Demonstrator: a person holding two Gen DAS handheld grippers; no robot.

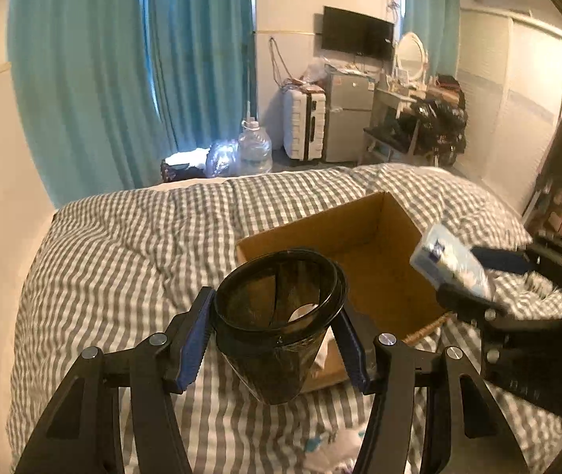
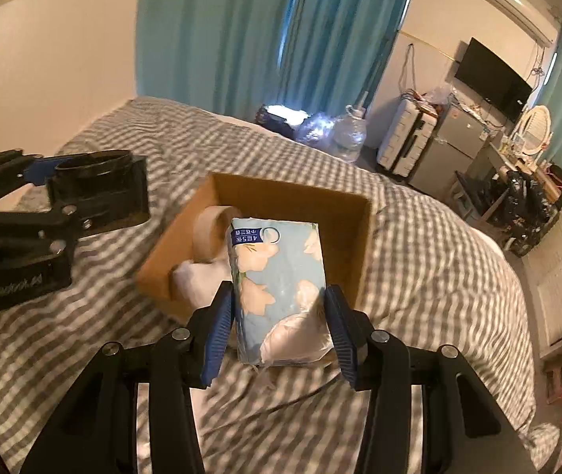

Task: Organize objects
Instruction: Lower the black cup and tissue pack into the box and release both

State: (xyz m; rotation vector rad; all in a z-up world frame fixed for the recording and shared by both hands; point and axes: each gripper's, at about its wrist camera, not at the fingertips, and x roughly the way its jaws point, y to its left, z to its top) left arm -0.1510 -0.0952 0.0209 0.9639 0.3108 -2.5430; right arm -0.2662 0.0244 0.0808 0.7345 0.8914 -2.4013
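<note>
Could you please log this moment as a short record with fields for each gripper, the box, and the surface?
left gripper: shut on dark translucent cup, held beside the box
right gripper: shut on tissue pack, held at the box's near edge
cardboard box: open, on the bed
box contents: tape roll, white item
surface: grey checked duvet

One cardboard box (image 2: 344,233), one tissue pack (image 2: 281,288), one dark cup (image 1: 281,316), one tape roll (image 2: 212,229)
</note>
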